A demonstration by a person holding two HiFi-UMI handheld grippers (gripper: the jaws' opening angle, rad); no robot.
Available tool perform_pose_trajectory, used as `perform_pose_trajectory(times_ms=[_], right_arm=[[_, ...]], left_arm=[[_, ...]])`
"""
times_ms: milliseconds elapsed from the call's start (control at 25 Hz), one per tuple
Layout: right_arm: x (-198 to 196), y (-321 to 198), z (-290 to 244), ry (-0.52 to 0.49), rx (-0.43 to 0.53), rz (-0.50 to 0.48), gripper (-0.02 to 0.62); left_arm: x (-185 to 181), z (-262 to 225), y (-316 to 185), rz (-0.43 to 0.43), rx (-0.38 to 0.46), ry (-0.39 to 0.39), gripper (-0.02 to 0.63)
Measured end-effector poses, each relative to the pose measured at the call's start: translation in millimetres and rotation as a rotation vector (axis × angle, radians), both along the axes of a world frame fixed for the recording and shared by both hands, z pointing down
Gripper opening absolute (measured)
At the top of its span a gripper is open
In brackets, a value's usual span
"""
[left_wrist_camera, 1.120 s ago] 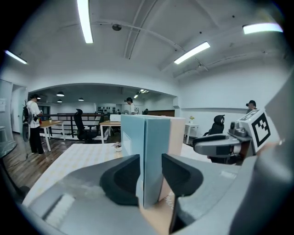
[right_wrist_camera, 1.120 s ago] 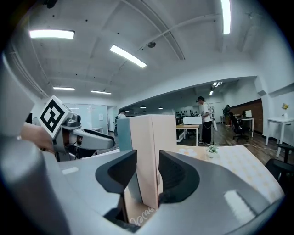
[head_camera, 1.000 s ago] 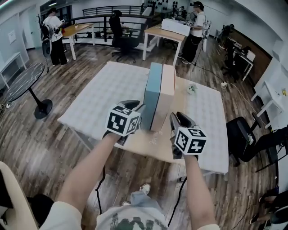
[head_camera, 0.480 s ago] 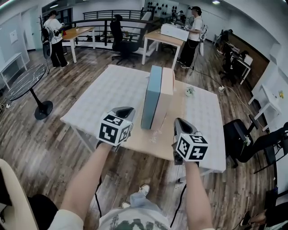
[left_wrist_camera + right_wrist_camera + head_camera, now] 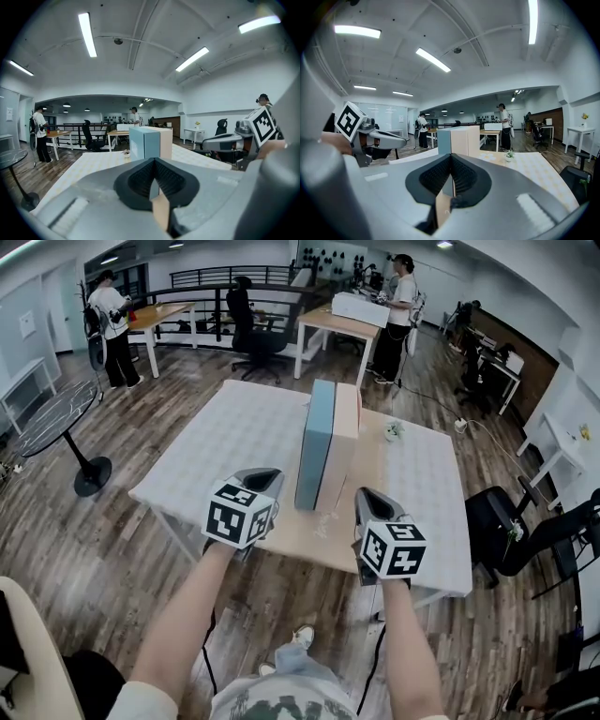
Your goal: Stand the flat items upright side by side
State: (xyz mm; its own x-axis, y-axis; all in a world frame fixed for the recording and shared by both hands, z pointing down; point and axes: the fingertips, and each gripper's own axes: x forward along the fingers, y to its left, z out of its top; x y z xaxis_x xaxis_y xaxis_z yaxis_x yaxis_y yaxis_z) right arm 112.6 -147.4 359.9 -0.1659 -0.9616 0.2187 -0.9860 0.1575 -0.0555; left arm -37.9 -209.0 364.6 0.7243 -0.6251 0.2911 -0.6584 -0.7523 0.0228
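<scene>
A blue flat box point(image 5: 318, 442) and a cream flat box point(image 5: 341, 448) stand upright side by side, touching, in the middle of the table point(image 5: 234, 437). Both show end-on in the left gripper view, blue box point(image 5: 144, 143) and cream box point(image 5: 166, 143), and in the right gripper view, blue box point(image 5: 443, 140) and cream box point(image 5: 464, 139). My left gripper point(image 5: 261, 482) is at the table's near edge, left of the boxes, shut and empty. My right gripper point(image 5: 370, 503) hangs near the front edge, right of them, shut and empty. Neither touches a box.
A small potted plant point(image 5: 395, 429) sits on the table right of the boxes. A black office chair point(image 5: 511, 526) stands at the table's right. A round black side table point(image 5: 58, 409) is at the left. People stand by far desks point(image 5: 347, 320).
Both grippers have drawn back from the boxes toward the near table edge, and their jaws have shut. The two boxes stay upright on their own.
</scene>
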Motion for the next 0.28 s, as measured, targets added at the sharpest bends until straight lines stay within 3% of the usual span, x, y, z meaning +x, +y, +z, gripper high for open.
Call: perform_pose_trajectory(times_ms=[280], right_arm=[[-0.1,0.9,-3.7,0.001,0.002,-0.001,-0.001]], left_arm=[[0.8,-2.8,1.6,0.004,0.001,-0.011,0.005]])
